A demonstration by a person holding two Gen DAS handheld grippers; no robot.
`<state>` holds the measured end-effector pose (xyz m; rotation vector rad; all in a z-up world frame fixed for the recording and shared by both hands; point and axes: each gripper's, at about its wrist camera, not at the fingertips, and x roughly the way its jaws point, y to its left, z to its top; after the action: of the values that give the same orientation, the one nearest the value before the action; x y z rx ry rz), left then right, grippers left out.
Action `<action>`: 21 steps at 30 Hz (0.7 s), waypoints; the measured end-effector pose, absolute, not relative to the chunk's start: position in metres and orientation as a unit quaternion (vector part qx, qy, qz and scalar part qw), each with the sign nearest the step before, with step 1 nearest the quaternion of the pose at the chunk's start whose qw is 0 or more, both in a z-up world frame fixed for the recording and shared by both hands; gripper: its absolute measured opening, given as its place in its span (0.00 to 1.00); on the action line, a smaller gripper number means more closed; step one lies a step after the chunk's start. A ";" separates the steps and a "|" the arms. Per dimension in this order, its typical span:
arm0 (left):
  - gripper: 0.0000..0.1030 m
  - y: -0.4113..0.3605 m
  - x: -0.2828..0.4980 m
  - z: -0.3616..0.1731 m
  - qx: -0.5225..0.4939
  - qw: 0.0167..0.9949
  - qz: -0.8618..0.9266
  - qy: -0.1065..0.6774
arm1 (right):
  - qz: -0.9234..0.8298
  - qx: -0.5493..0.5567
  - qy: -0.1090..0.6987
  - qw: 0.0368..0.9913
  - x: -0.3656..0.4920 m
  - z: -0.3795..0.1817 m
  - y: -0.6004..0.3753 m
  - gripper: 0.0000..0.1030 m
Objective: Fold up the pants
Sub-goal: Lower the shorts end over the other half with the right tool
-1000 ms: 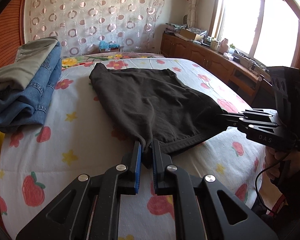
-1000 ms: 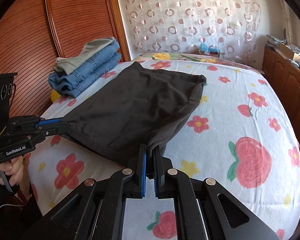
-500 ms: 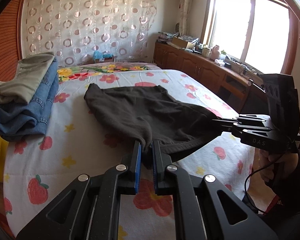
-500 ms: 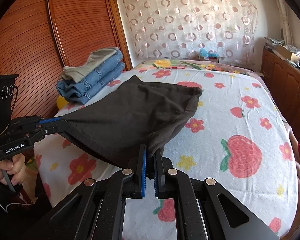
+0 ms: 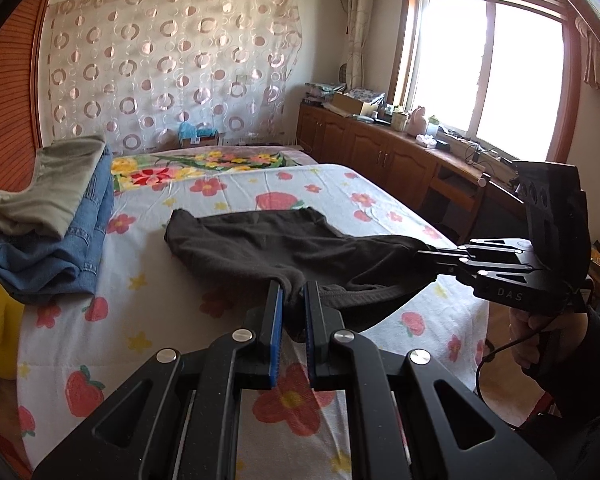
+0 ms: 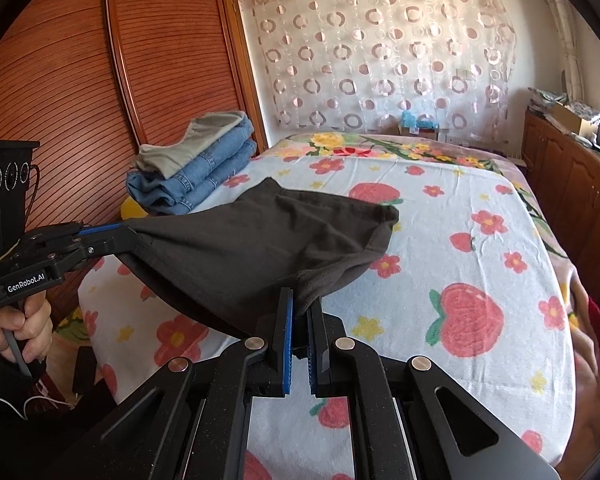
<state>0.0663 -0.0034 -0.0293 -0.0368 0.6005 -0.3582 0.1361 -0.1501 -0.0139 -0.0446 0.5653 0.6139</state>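
Dark grey-brown pants (image 5: pixel 268 248) (image 6: pixel 256 248) lie partly on the flowered bed, their near edge lifted and stretched between both grippers. My left gripper (image 5: pixel 292 292) is shut on one near corner of the pants. My right gripper (image 6: pixel 300 300) is shut on the other near corner. In the left wrist view the right gripper (image 5: pixel 424 254) comes in from the right, held by a hand. In the right wrist view the left gripper (image 6: pixel 128 232) comes in from the left. The far end of the pants rests on the bed.
A stack of folded blue jeans with a grey-green garment on top (image 5: pixel 56 216) (image 6: pixel 196 168) sits at the bed's far left, beside a wooden wardrobe (image 6: pixel 80 80). Wooden cabinets (image 5: pixel 380 156) run under the window on the right. The flowered sheet (image 6: pixel 480 280) spreads to the right.
Both grippers have risen with the pants' near edge, lifting more cloth off the bed. The far end has slid a little toward me.
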 end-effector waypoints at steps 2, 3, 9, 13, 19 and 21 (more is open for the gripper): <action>0.10 -0.003 0.066 -0.026 -0.018 0.940 -0.178 0.291 | 0.299 -0.021 0.271 0.915 0.133 -0.013 -0.150 0.05; 0.10 -0.004 0.065 -0.025 -0.017 0.940 -0.179 0.290 | 0.299 -0.021 0.269 0.915 0.131 -0.012 -0.151 0.05; 0.10 -0.004 0.061 -0.020 -0.017 0.940 -0.185 0.285 | 0.301 -0.020 0.259 0.918 0.122 -0.008 -0.157 0.05; 0.10 -0.006 0.057 -0.012 -0.013 0.943 -0.189 0.274 | 0.301 -0.017 0.251 0.920 0.117 -0.002 -0.163 0.05; 0.10 -0.008 0.048 0.001 -0.011 0.946 -0.197 0.257 | 0.302 -0.015 0.234 0.924 0.108 0.007 -0.171 0.05; 0.10 -0.009 0.045 0.004 -0.011 0.946 -0.201 0.253 | 0.302 -0.014 0.228 0.925 0.105 0.010 -0.174 0.05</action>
<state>0.0445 -0.0088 0.0038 -0.0225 0.5148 -0.4090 0.1053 -0.1739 0.0103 -0.0292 0.4681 0.6204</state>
